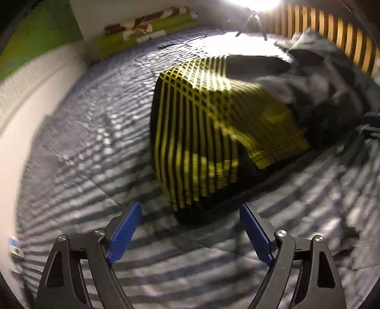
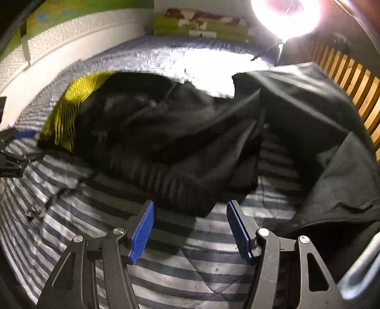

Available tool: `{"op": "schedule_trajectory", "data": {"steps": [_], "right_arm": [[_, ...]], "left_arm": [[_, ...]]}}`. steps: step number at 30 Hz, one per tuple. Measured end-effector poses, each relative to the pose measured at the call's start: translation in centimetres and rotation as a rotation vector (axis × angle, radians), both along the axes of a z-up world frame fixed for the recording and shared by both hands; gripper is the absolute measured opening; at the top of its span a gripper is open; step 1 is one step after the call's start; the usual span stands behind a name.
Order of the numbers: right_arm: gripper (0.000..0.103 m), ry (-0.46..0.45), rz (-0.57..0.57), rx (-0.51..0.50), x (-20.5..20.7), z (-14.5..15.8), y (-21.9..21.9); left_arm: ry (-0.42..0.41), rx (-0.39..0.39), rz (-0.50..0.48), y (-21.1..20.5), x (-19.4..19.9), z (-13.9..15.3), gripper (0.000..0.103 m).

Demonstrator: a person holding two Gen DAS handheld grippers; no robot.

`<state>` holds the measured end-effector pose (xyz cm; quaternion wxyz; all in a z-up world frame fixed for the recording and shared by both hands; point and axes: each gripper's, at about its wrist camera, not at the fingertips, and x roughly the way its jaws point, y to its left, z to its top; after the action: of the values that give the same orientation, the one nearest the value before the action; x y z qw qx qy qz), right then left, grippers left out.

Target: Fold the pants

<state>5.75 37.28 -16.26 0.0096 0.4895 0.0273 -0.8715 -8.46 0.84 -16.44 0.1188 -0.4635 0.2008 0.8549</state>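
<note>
The pants (image 2: pixel 166 133) are black cloth lying crumpled on the quilt, with a yellow and black striped part (image 1: pixel 201 133) at their left end (image 2: pixel 68 111). In the left wrist view my left gripper (image 1: pixel 190 211) stands open just short of the striped part's near edge, with nothing between its blue pads. In the right wrist view my right gripper (image 2: pixel 190 206) is open too, its tips at the near edge of the black cloth. The left gripper (image 2: pixel 16 147) shows at the far left edge of that view. The left wrist view is blurred.
A grey striped quilt (image 2: pixel 180 266) covers the bed. Another dark garment (image 2: pixel 332 171) lies to the right. A slatted wooden headboard (image 2: pixel 351 80) runs along the right side, rolled green patterned bedding (image 2: pixel 201 26) lies at the far end, and a bright lamp (image 2: pixel 285 14) glares beside it. A white wall panel (image 1: pixel 28 95) bounds the left.
</note>
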Motion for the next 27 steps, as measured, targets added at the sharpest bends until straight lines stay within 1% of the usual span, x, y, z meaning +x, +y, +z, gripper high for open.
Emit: {"op": "schedule_trajectory", "data": {"steps": [1,2,4,5,6,7,8,9,10,12,15,16,17,18,19,20,21,23,25,27], "right_arm": [[0.058,-0.008,-0.002,0.018,-0.4,-0.2,0.0],[0.058,-0.008,-0.004,0.045,-0.7,-0.4,-0.2],[0.058,0.01,-0.015,0.036,-0.7,-0.2,0.1],[0.058,0.022,-0.024,0.015,-0.7,0.1,0.5],[0.058,0.04,-0.041,-0.014,-0.8,0.6,0.9],[0.058,0.06,-0.067,-0.039,-0.8,1.1,1.4],[0.057,0.083,-0.092,-0.057,-0.9,1.5,1.8],[0.056,0.103,-0.111,-0.069,-1.0,2.0,2.1],[0.054,0.114,-0.122,-0.072,-1.0,2.2,2.3],[0.054,0.124,-0.134,-0.075,-1.4,2.5,2.5],[0.052,0.13,-0.134,-0.075,-1.7,2.5,1.9],[0.041,0.125,-0.129,-0.081,-1.9,2.5,1.7],[0.029,0.117,-0.124,-0.088,-2.0,2.5,1.4],[0.024,0.099,-0.118,-0.098,-2.3,2.2,1.3],[0.02,0.086,-0.117,-0.097,-2.4,2.0,1.2],[0.017,0.076,-0.123,-0.081,-2.4,1.9,1.2],[0.015,0.073,-0.125,-0.074,-2.5,1.8,1.2],[0.011,0.078,-0.131,-0.092,-2.3,2.1,1.7],[0.009,0.102,-0.153,-0.115,-1.9,2.8,2.4],[0.008,0.128,-0.173,-0.149,-1.3,4.1,2.8]], "left_arm": [[0.009,-0.019,0.014,0.1,-0.3,-0.4,0.087],[0.015,-0.01,0.037,-0.1,-0.7,-0.6,0.087],[0.007,0.044,0.066,-0.8,-1.2,-0.5,0.083],[0.007,0.054,0.075,-1.0,-1.5,-0.3,0.071],[0.016,0.06,0.085,-1.1,-1.9,0.1,0.056],[0.024,0.068,0.093,-1.2,-2.1,0.4,0.05],[0.034,0.09,0.111,-1.4,-2.5,0.9,0.039],[0.041,0.133,0.133,-1.7,-3.0,1.6,0.034],[0.041,0.159,0.144,-1.7,-3.2,2.0,0.034],[0.046,0.203,0.158,-1.8,-4.5,2.5,0.034],[0.058,0.208,0.158,-1.2,-5.1,3.1,0.033],[0.054,0.214,0.157,-1.1,-5.4,3.1,0.03],[0.049,0.215,0.159,-1.0,-5.7,3.0,0.017],[0.044,0.215,0.157,-0.8,-5.8,3.0,0.009],[0.039,0.215,0.163,-0.7,-6.0,2.8,0.007],[0.039,0.22,0.172,-0.9,-6.2,2.7,0.005],[0.038,0.23,0.179,-1.2,-6.3,2.6,0.005],[0.04,0.272,0.193,-2.0,-6.4,3.2,0.005],[0.054,0.313,0.199,-2.6,-5.9,4.5,0.005],[0.076,0.352,0.198,-2.8,-4.6,6.3,0.004]]}}
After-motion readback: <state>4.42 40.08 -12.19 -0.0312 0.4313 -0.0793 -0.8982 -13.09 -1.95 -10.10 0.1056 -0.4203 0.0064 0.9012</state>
